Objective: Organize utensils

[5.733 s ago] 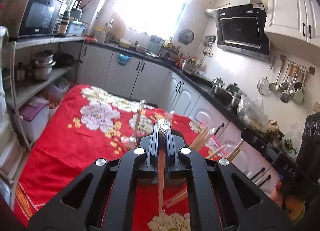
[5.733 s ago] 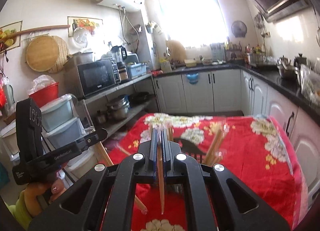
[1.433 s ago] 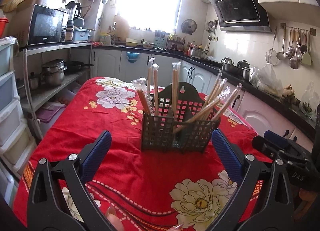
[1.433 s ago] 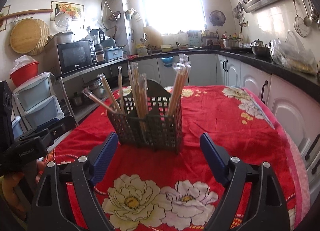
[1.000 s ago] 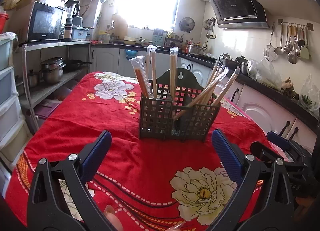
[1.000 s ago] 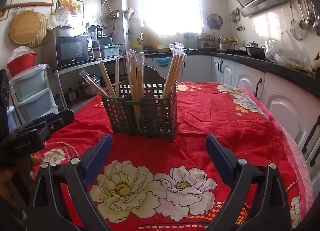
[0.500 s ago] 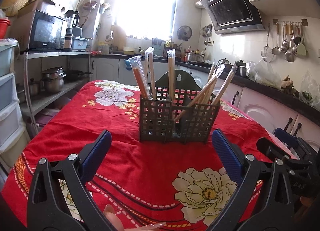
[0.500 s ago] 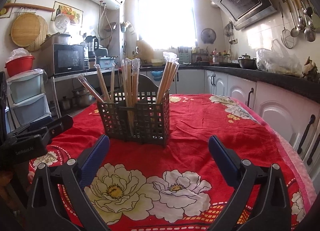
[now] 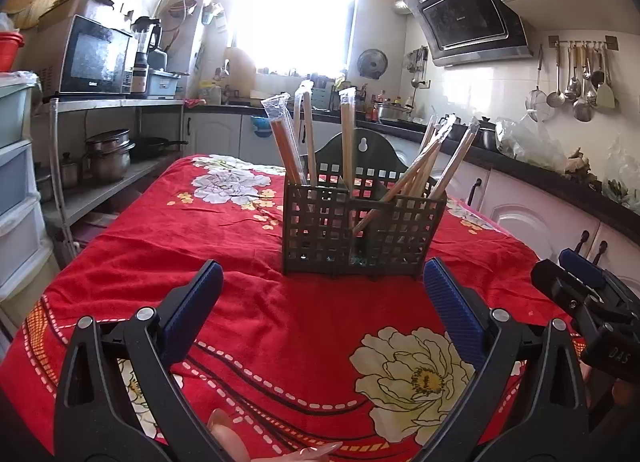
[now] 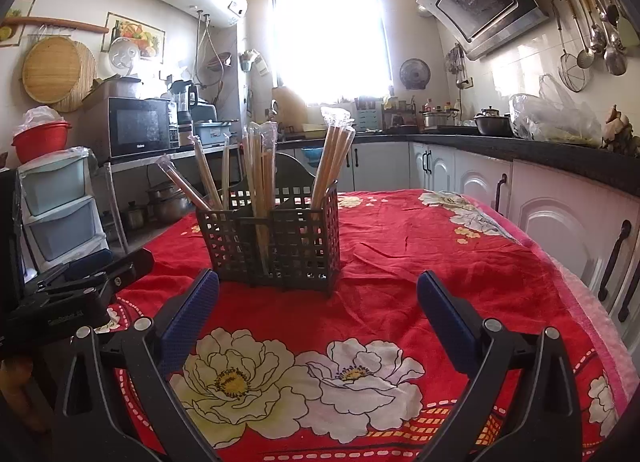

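Note:
A dark mesh utensil caddy [image 9: 362, 229] [image 10: 276, 244] stands upright on the red flowered tablecloth [image 9: 256, 302] [image 10: 420, 262]. Several pairs of plastic-wrapped wooden chopsticks [image 9: 346, 137] [image 10: 260, 169] stick up from its compartments, some leaning outward. My left gripper [image 9: 323, 304] is open, low over the cloth, a short way in front of the caddy, with nothing between its blue pads [image 9: 192, 310]. My right gripper [image 10: 318, 308] is open too, equally near the caddy and holding nothing. Each gripper shows at the edge of the other's view.
White cabinets and a dark counter [image 10: 540, 149] run along the right. A shelf with a microwave [image 9: 94, 57] and pots, plus plastic drawers [image 10: 60, 205], stands left. A fingertip [image 9: 228, 438] shows at the bottom of the left wrist view.
Both grippers, earlier shut on chopsticks above the caddy, have let go and opened. Since then they have drawn back and sunk lower in front of the caddy.

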